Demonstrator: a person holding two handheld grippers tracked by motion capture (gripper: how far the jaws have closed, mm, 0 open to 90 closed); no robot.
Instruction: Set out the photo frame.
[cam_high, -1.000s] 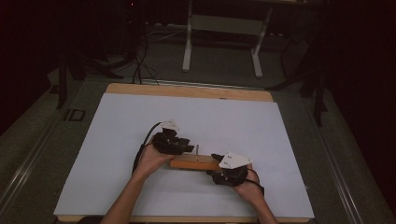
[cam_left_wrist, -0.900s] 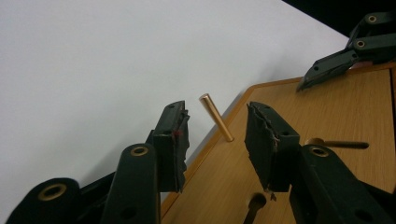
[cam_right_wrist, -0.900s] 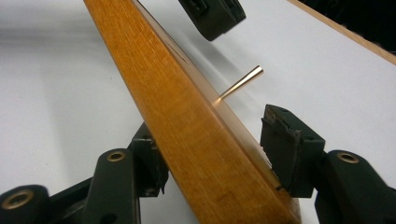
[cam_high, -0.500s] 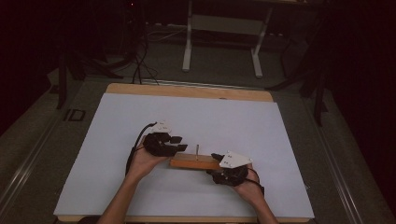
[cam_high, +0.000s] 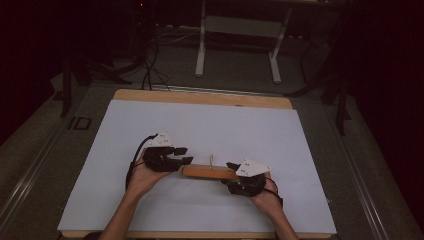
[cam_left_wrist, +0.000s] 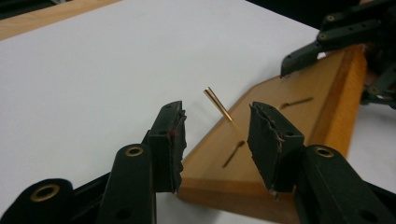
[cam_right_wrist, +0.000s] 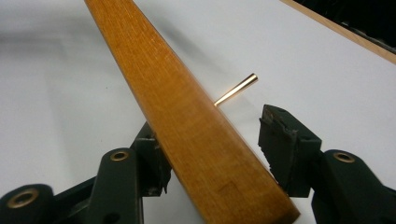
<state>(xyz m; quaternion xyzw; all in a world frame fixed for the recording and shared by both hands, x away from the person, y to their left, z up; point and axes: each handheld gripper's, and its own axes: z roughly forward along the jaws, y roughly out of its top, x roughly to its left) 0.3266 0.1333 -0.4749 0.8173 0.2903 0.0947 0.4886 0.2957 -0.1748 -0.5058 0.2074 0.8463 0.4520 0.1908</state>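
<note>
Forearms in from the near edge, palms cupped under both tools. Left gripper (cam_high: 183, 155) spread, jaws just opening, nothing between them — block's end just ahead. Right gripper (cam_high: 232, 171) around the wooden block (cam_high: 210, 172); actual pinch impossible to tell. Brass pin (cam_left_wrist: 218, 103) leaning up from the block, slots beside it. Beyond: white sheet (cam_high: 210, 125), wooden table (cam_high: 200, 97), dark room.

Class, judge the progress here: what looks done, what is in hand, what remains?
Done: one brass pin stands tilted in the wooden block. In hand: the right gripper sits at the block's end; the left gripper, jaws just opening, is clear of the pin. Left: two slots in the block look unfilled.
</note>
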